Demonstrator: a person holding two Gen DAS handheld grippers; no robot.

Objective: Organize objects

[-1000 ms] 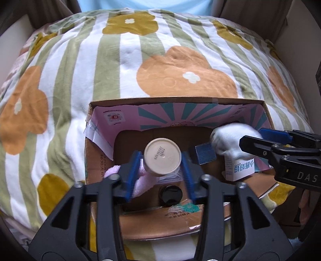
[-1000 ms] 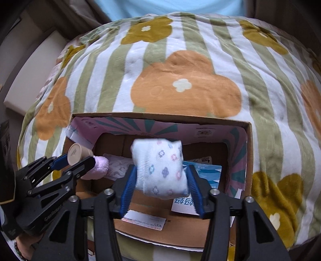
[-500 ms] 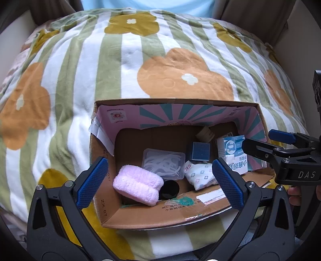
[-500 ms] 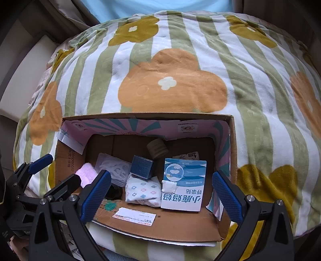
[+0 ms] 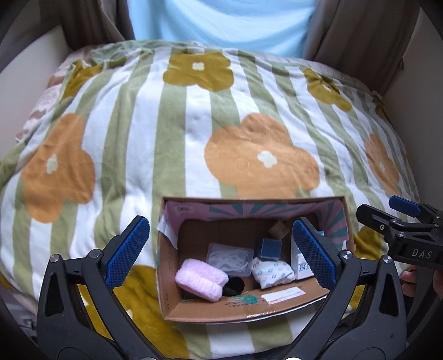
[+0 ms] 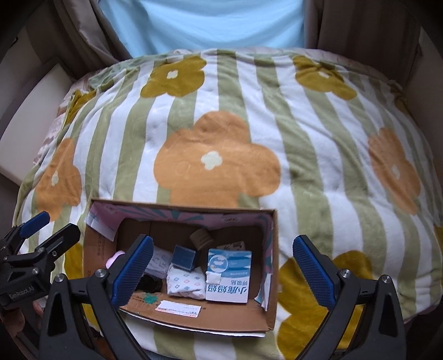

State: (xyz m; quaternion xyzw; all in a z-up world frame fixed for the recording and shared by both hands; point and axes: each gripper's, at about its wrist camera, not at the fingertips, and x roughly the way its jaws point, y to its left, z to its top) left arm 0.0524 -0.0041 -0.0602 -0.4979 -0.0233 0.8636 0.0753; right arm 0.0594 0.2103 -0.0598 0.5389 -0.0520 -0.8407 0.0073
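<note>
An open cardboard box [image 5: 210, 308] [image 6: 193, 318] lies on a flowered blanket. Inside are a pink towel roll [image 5: 200, 279], a clear case of floss picks [image 5: 229, 256], a dark blue cube [image 5: 270, 248] [image 6: 184, 257], a floral cloth pack [image 5: 272, 272] [image 6: 185, 282], a blue-white carton [image 6: 229, 275], a tan cylinder [image 6: 200, 238] and a black round lid [image 5: 234, 286]. My left gripper [image 5: 221, 253] is open and empty, above the box. My right gripper [image 6: 223, 268] is open and empty, above the box's right half.
The striped blanket [image 5: 193, 124] with orange and mustard flowers covers the whole surface. A person in a light blue shirt [image 5: 218, 25] sits at the far side. Beige cushions [image 6: 30, 110] flank the blanket. Each gripper shows at the edge of the other's view.
A second ago my left gripper held the tan cylinder and my right held the floral pack. Both were let go into the box, and both grippers opened and pulled back and up.
</note>
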